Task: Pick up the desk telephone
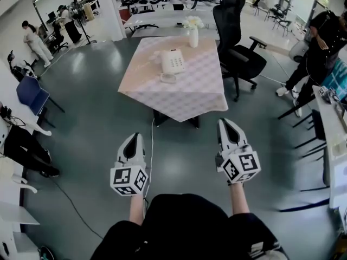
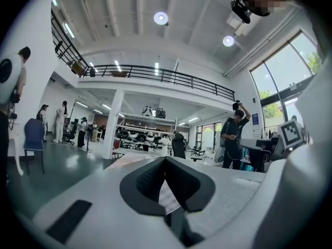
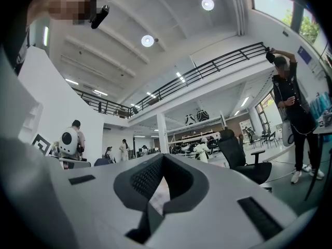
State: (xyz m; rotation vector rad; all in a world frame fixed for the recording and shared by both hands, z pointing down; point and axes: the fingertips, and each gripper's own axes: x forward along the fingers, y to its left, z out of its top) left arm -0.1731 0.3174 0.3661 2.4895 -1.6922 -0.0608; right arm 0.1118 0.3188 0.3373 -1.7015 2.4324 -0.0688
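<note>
Head view is centred on a square table covered with a pale checked cloth (image 1: 187,99), and a white desk telephone (image 1: 172,62) is seen lying near the middle of that table, with a white vase of white flowers (image 1: 193,36) stood at the table's far edge. The left gripper (image 1: 133,136) and the right gripper (image 1: 224,122) are held side by side above the grey floor (image 1: 97,107) on the near side of the table, well apart from it. Both pairs of jaws are seen pressed together, and nothing is held between them.
</note>
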